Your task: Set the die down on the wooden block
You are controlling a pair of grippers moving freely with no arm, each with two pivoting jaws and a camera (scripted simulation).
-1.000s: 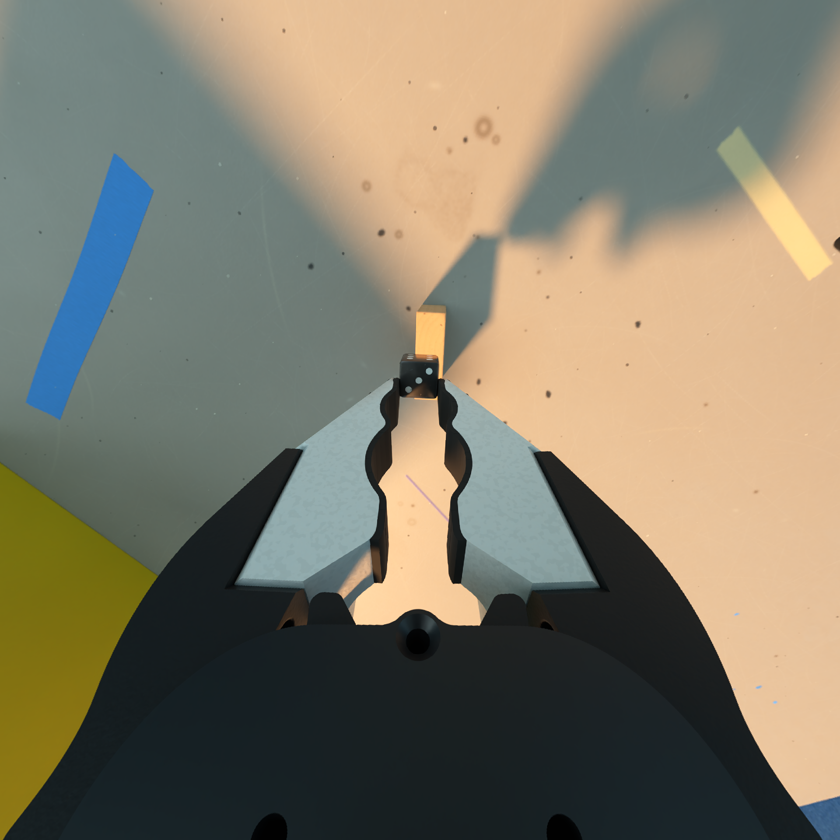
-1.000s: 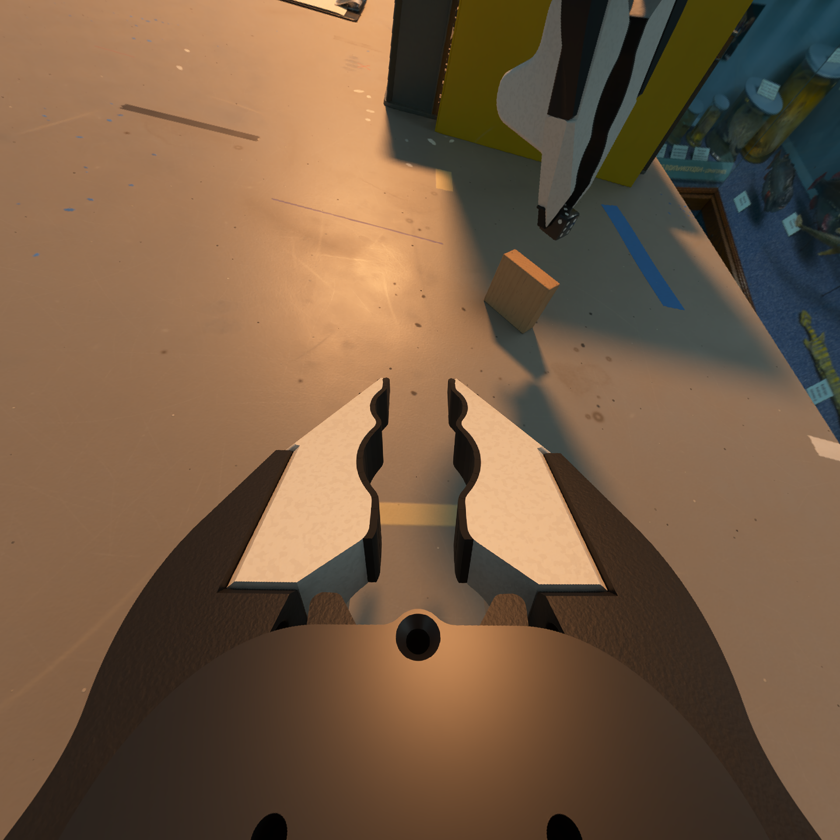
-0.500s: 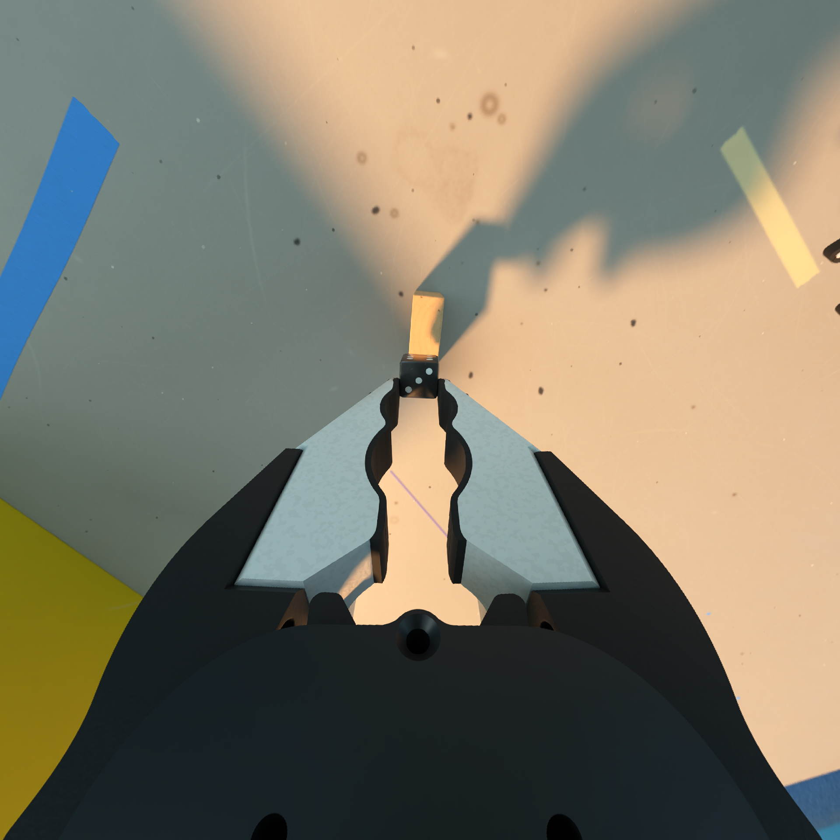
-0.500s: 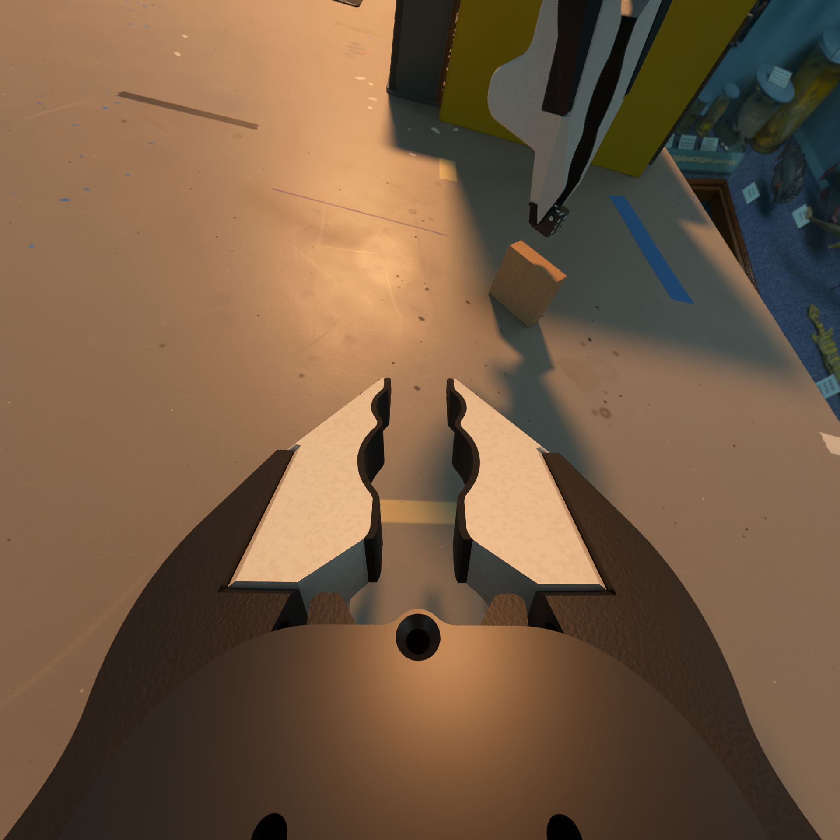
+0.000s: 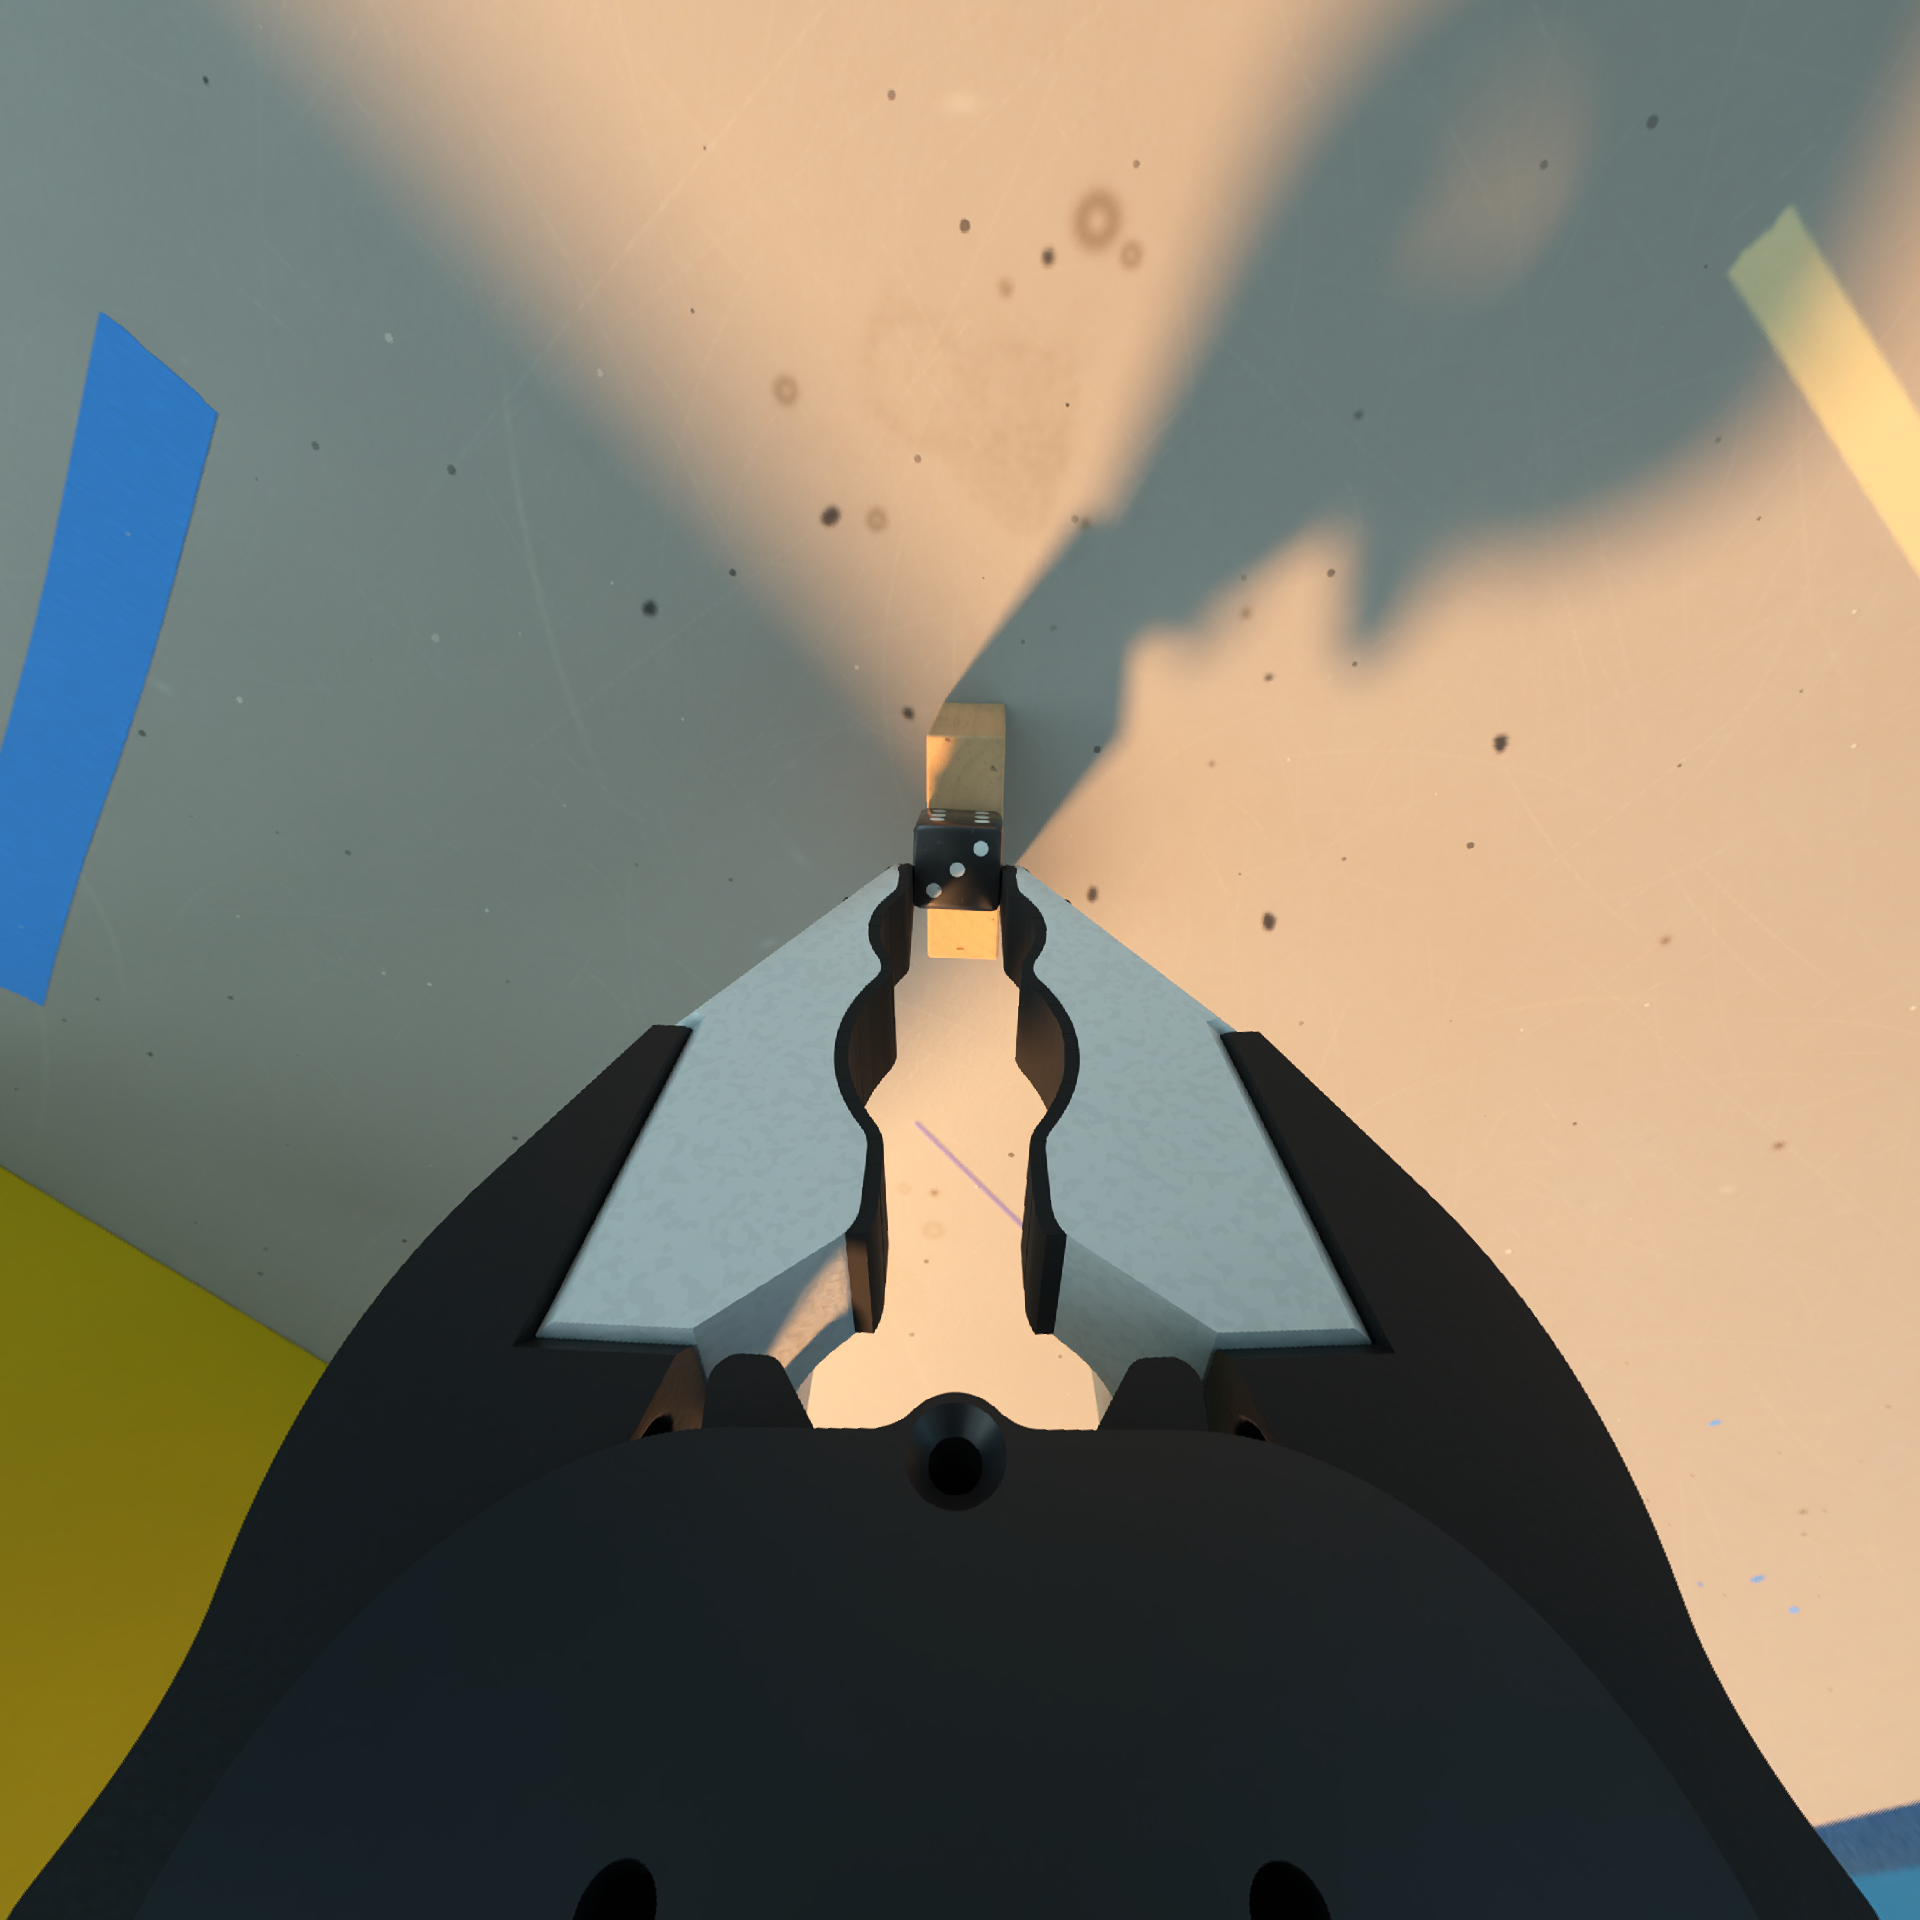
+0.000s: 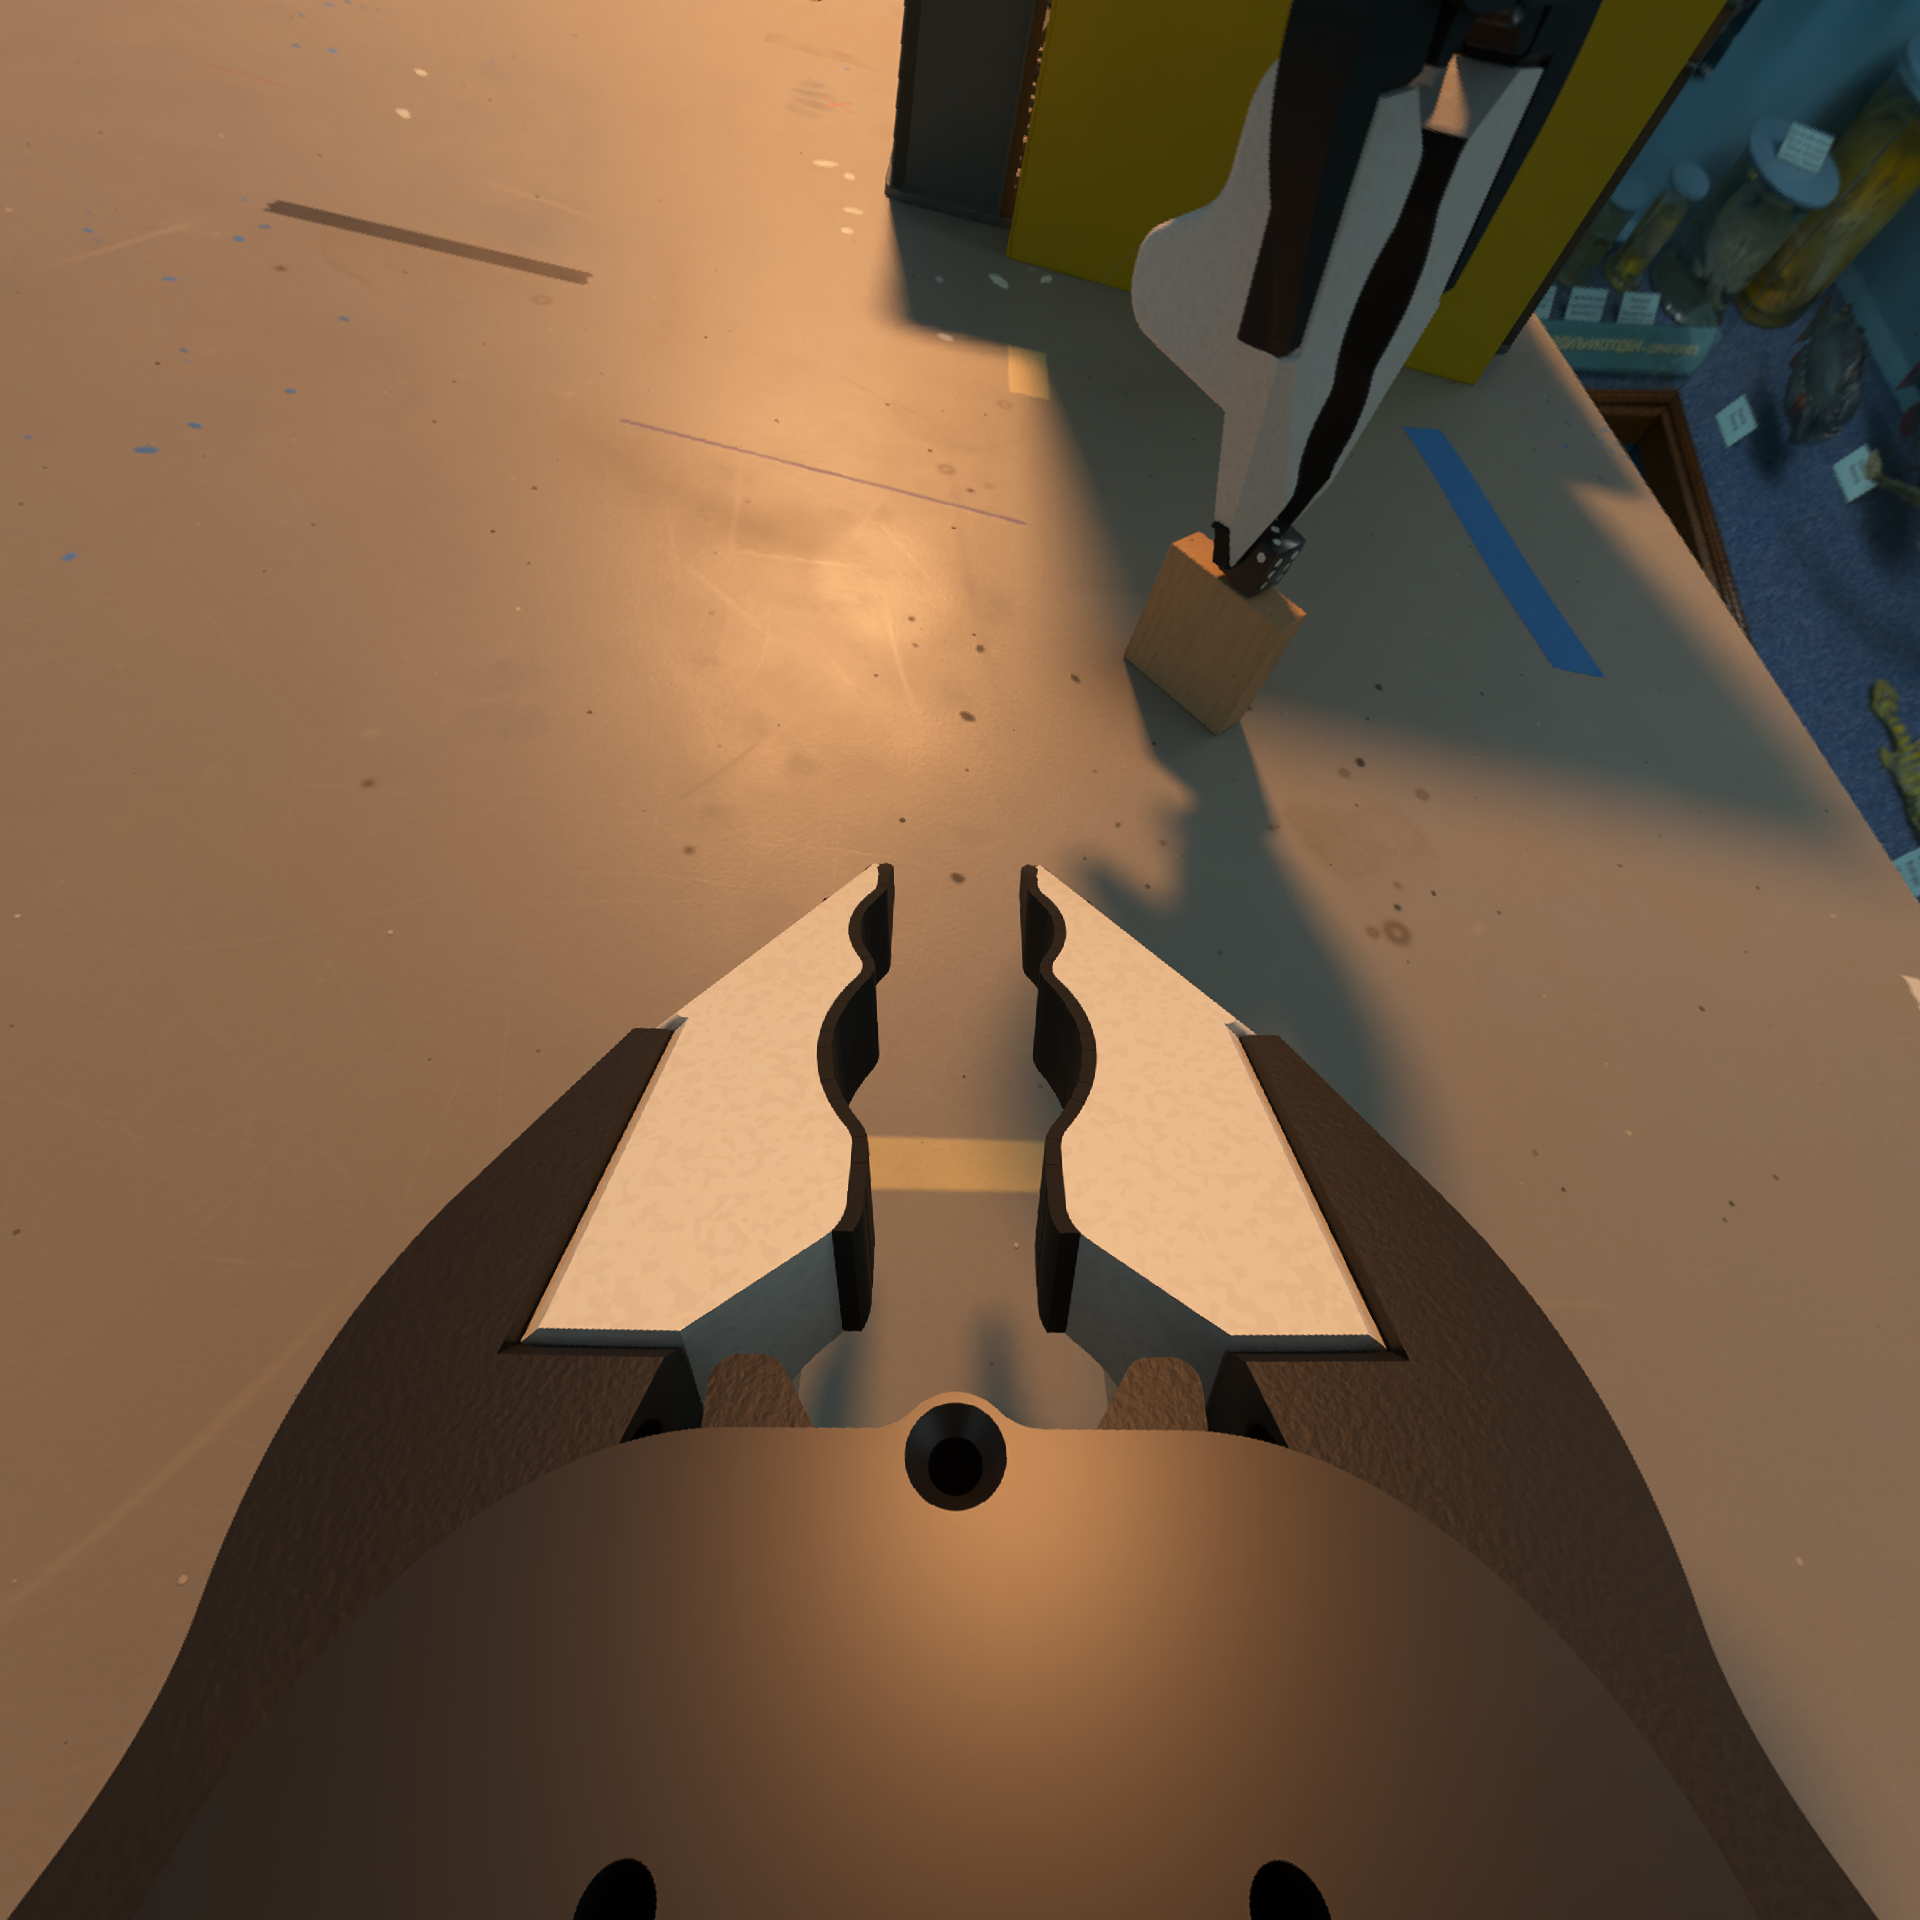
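My left gripper (image 5: 957, 881) is shut on a small black die (image 5: 957, 871) with white pips and points straight down. The wooden block (image 5: 966, 764) stands upright right under it; its top shows beyond the die and between the fingers. In the right wrist view the left gripper (image 6: 1262, 561) holds the die (image 6: 1276, 561) at the top face of the wooden block (image 6: 1210, 644); I cannot tell whether the die touches it. My right gripper (image 6: 956, 883) is open and empty, low over the table, well short of the block.
A yellow box (image 6: 1195, 135) with a dark panel beside it stands behind the block. Blue tape (image 6: 1501, 551) lies near the table's right edge (image 6: 1766, 727), where the table drops to a blue floor. Yellow tape (image 6: 956, 1164) lies under my right gripper.
My left gripper has come down with the die, from above and behind the block to right over its top. The right gripper has barely moved.
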